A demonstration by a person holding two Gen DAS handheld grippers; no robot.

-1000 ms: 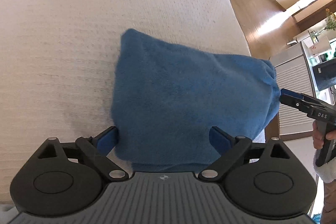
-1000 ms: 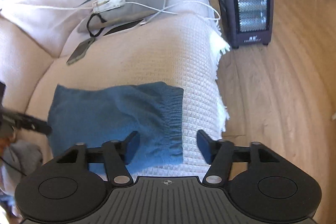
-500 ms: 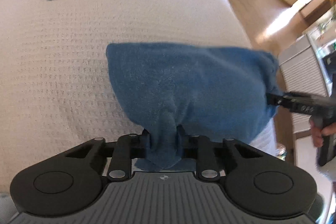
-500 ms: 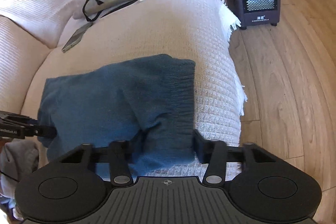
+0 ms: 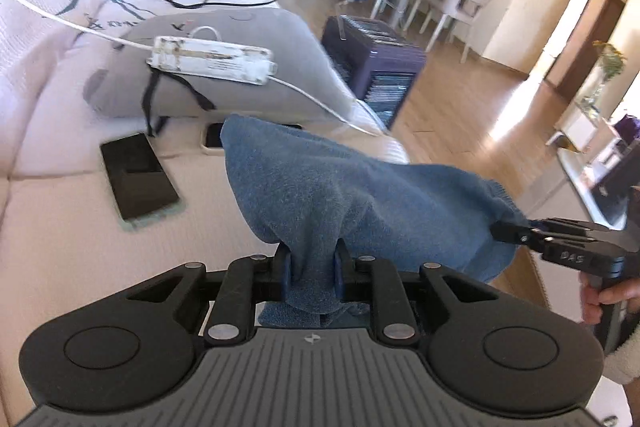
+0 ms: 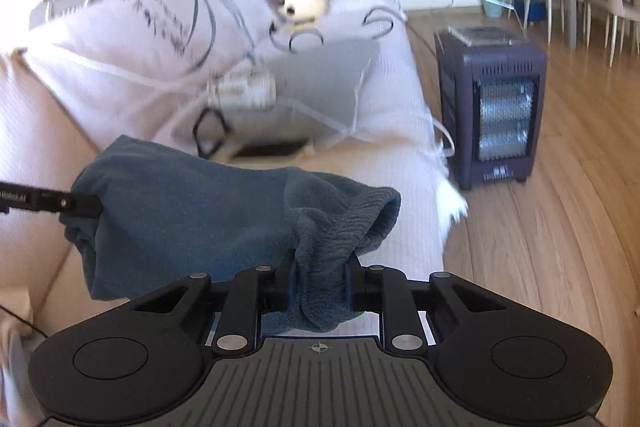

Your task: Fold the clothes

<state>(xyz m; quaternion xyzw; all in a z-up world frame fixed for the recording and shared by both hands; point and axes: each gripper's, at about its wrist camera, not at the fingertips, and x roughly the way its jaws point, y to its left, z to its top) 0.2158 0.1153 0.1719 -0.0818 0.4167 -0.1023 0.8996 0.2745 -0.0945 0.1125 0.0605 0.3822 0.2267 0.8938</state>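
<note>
both grippers level above the sofa [image 5: 60, 227], left gripper [image 5: 311, 273] clamped on blue garment [image 5: 360, 203], right gripper [image 6: 320, 287] pinching its ribbed edge

The left hand-held gripper [image 5: 311, 273] pinches a bunched fold of the blue fleece garment [image 5: 344, 199], jaws closed on the cloth. The right hand-held gripper [image 5: 505, 230] clamps the garment's far right corner, a hand [image 5: 608, 297] on its handle. The cloth hangs stretched between them above the cream sofa seat [image 5: 72, 239]. A black phone in a pale green case [image 5: 138, 179] lies on the seat, to the left.
</note>
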